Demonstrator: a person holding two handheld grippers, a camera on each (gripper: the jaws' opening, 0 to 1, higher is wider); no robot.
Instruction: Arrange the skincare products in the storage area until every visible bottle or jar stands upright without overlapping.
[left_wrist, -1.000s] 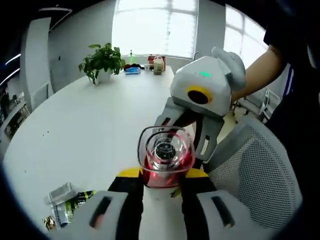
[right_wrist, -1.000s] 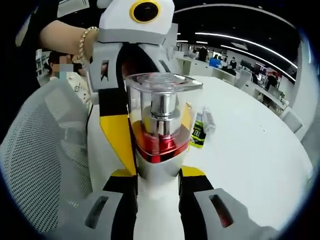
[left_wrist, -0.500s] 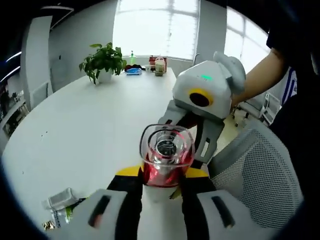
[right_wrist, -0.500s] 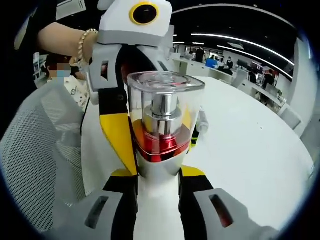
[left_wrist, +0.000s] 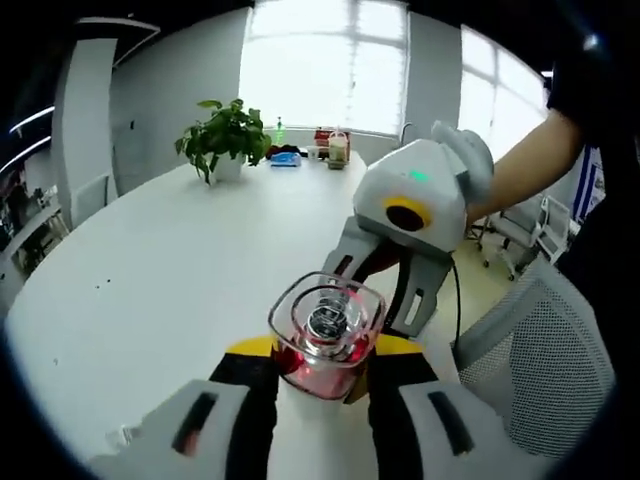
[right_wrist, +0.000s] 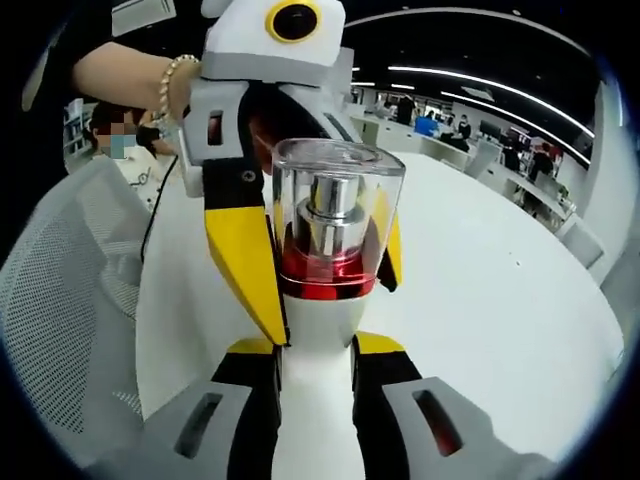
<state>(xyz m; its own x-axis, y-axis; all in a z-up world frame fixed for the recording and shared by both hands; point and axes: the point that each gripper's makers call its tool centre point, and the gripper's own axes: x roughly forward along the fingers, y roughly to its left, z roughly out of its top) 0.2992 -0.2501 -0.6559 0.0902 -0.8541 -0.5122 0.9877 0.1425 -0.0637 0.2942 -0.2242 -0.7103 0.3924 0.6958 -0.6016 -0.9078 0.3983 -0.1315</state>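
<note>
Both grippers are closed on one pump bottle (left_wrist: 325, 335), a white body with a red collar under a clear cap, held in the air above the white tabletop (left_wrist: 160, 290). The left gripper (left_wrist: 322, 372) clamps its body from one side, and the right gripper (right_wrist: 315, 345) clamps it from the opposite side, each facing the other across the bottle. I judge this a two-handed carry or handover on the way to standing it up; next, one gripper should let go and the other lower it upright onto bare tabletop

potted plant (left_wrist: 228, 135) on white table (left_wrist: 150, 270); mesh chair (left_wrist: 545, 365) beside it
</note>
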